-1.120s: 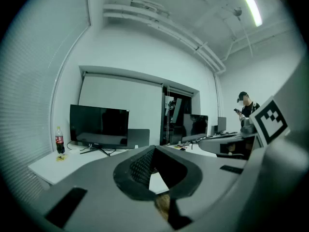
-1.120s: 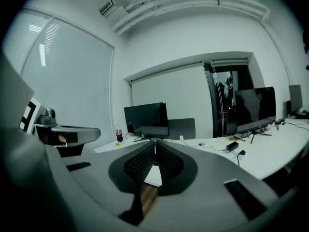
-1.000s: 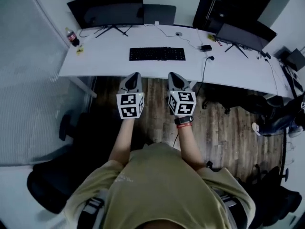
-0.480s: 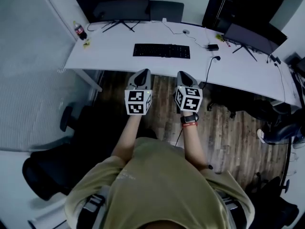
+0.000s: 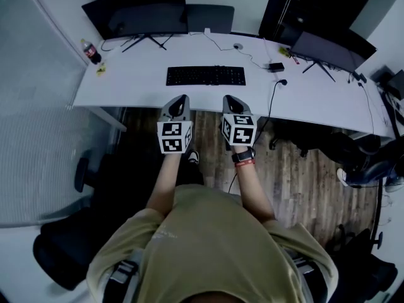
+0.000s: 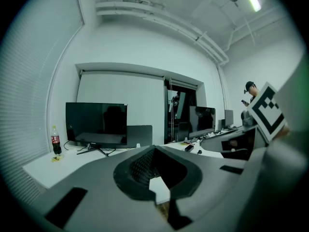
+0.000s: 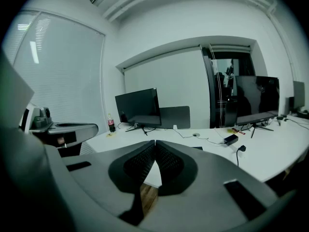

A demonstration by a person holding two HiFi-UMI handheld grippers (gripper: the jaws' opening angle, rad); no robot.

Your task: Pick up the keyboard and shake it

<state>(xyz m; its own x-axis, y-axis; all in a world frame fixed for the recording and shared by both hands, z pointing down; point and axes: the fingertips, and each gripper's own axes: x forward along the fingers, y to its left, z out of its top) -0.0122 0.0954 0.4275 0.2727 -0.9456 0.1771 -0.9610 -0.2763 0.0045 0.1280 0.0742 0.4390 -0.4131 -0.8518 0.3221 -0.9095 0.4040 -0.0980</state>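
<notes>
Two claws hang side by side in front of the person, the left claw and the right claw; in the head view their tips show at the near edge of the white counter, and neither touches anything on it. Each claw is closed with its jaws meeting at the tips and nothing between them; the left gripper view shows this for the left claw, the right gripper view for the right claw, with only bare counter and a strip of wooden floor visible through the gap below the tips.

The keyboard lies flat on the counter, straight ahead of both claws and apart from them, with bare counter in between; it has not been picked up. Its long axis runs left to right, parallel to the counter's near edge and square across the line the claws point along. Both claws fall inside its span, the left one near its left end and the right one near its right end; its middle sits about midway between them, so neither hand looks nearer.

A large monitor stands beyond it at the back, a bottle off at the far left corner, and a cable trails to the right behind it. My judgement: the reach is the step in hand; both claws must open, go forward and spread slightly toward the keyboard's short ends before any lift or shake.
</notes>
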